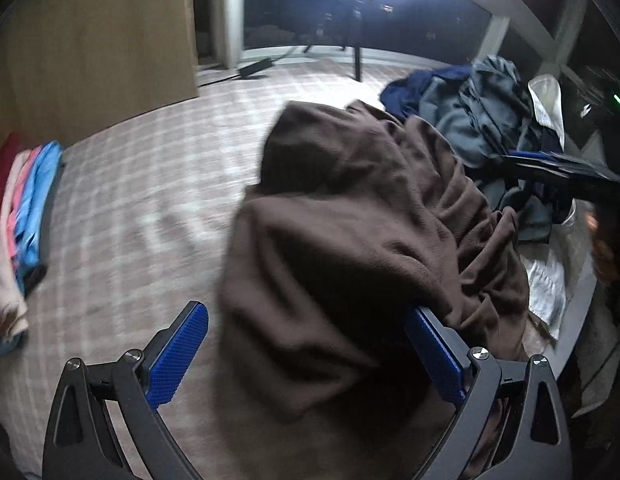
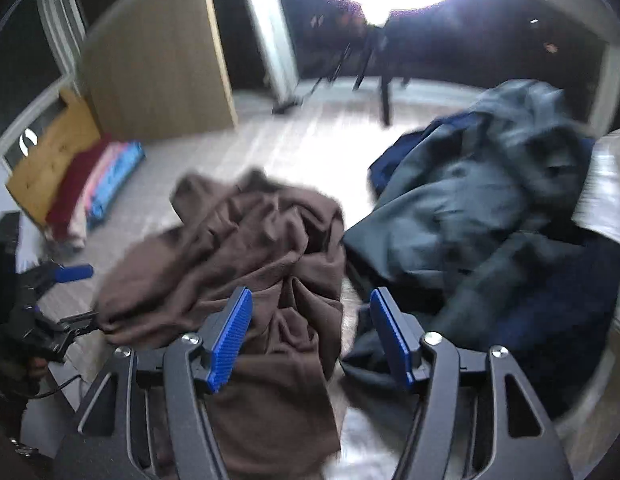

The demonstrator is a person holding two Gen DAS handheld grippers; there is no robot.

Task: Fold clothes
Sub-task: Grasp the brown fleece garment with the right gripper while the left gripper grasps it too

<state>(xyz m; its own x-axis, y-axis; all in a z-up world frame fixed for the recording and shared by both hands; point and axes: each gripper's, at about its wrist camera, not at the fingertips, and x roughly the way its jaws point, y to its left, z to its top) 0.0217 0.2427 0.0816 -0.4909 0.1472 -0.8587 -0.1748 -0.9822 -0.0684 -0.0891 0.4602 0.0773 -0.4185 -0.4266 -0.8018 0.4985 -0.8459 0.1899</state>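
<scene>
Brown garment [image 1: 349, 240] lies crumpled in a heap on the checked bed cover [image 1: 150, 200], near centre. Left claw [image 1: 306, 344] — jaws spread wide, the brown cloth bulging up between them; its right pad sits against the fabric, its left pad stands clear, so no grip. Right claw [image 2: 311, 336] — jaws apart and not pinching, poised over the near edge of the brown garment; nothing pressed between the pads. Pile of grey and navy clothes [image 2: 489, 208] just beside the brown one, on its right. Folded stack [image 1: 26, 216] — red, pink, blue — well apart at the left edge of the bed. Both views motion-blurred.
</scene>
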